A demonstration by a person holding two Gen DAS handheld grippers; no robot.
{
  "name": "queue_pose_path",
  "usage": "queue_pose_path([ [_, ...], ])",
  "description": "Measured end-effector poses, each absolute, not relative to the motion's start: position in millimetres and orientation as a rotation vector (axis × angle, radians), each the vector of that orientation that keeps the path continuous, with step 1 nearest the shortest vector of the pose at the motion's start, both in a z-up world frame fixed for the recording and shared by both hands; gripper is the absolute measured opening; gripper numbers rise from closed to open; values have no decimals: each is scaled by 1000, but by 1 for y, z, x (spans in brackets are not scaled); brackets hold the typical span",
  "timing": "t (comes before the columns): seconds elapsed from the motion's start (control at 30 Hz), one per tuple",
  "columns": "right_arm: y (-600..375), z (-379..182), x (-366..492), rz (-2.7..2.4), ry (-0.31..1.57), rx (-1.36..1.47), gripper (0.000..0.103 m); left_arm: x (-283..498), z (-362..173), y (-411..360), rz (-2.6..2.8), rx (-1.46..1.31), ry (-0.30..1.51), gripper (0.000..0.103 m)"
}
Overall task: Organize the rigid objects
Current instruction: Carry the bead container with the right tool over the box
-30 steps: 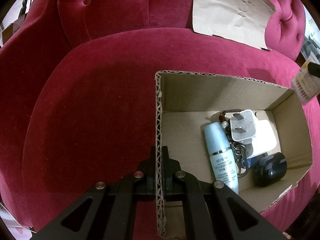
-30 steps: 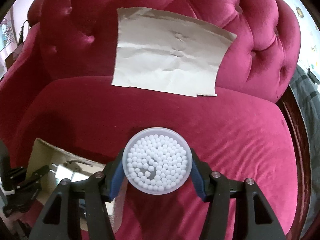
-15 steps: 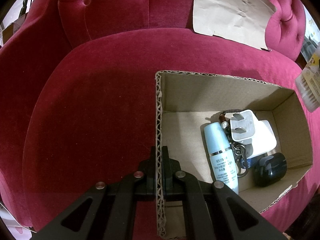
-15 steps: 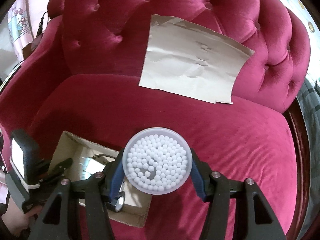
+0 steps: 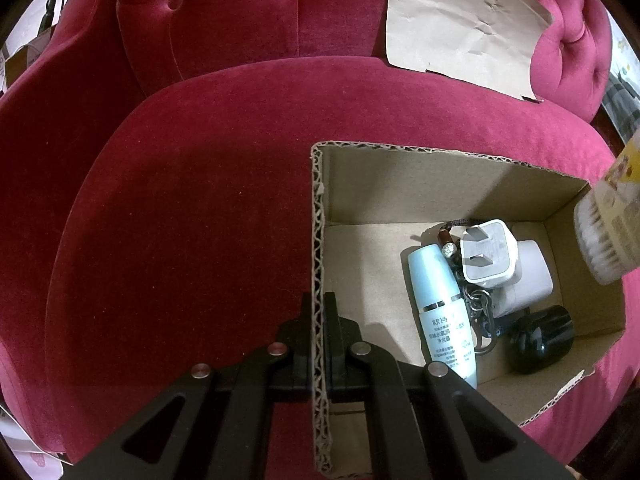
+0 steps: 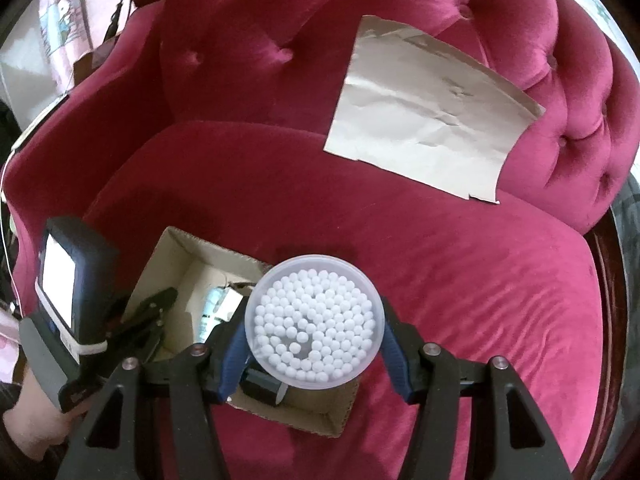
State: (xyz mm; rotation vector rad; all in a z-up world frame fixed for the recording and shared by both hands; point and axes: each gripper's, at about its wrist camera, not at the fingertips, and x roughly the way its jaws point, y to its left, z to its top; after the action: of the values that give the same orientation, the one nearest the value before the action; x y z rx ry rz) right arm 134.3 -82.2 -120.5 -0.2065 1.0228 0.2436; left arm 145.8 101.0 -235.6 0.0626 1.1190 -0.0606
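An open cardboard box (image 5: pixel 400 184) lies on the red sofa seat. It holds a light blue bottle (image 5: pixel 440 304), a white plug charger (image 5: pixel 488 256), a key chain (image 5: pixel 478 304) and a black round object (image 5: pixel 540 340). My left gripper (image 5: pixel 319 312) is shut on the box's left wall. In the right wrist view a round clear tub of cotton swabs (image 6: pixel 315 322) sits between the blue pads (image 6: pixel 232 344) of my right gripper (image 6: pixel 315 344), which is shut on it and hangs over the right part of the box (image 6: pixel 176 252). The tub (image 5: pixel 608 232) shows at the left view's right edge.
A creased sheet of brown paper (image 6: pixel 424 120) leans on the tufted backrest (image 6: pixel 260 40). The left gripper body (image 6: pixel 72 300) and a hand (image 6: pixel 28 420) are at the lower left of the right wrist view. Bare red velvet seat (image 6: pixel 480 280) lies right of the box.
My right gripper has carried the swab tub leftward until it hangs above the box. The tub shows larger at the left view's right edge. The left gripper and box have stayed still.
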Motion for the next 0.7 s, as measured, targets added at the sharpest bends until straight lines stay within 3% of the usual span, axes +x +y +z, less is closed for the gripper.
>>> queue_pose_path([
  [0.7,-76,-145,135,228,1070,-230,62,145,-235,100,-59,64,1119,3],
])
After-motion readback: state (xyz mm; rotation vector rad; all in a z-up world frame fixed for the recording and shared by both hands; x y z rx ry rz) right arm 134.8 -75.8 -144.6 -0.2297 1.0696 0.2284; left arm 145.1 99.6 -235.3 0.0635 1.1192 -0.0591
